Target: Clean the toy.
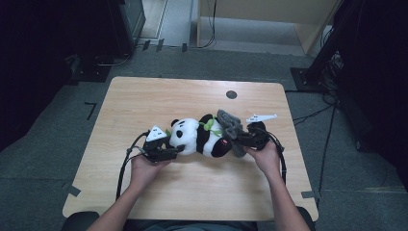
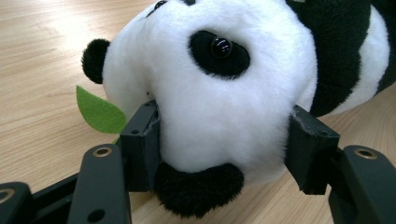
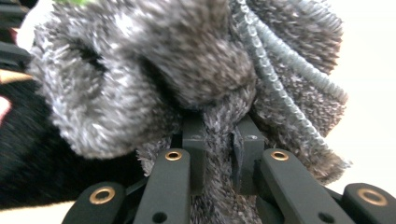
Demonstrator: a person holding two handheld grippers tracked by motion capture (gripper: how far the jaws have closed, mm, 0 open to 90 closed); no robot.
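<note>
High view: a black-and-white plush panda toy (image 1: 199,137) lies on its side near the middle of the light wooden table (image 1: 144,101). The left gripper (image 1: 174,152) is at the head end, and the right gripper (image 1: 239,138) is at the body end, where a fluffy grey cloth (image 1: 230,126) lies on the toy.

Left gripper view: the jaws are clamped on both sides of the panda's white head (image 2: 219,102). A green felt leaf (image 2: 99,112) sticks out beside one jaw.

Right gripper view: the jaws are pinched tight on a fold of the grey cloth (image 3: 187,60), w/ the panda's black fur just behind.
</note>
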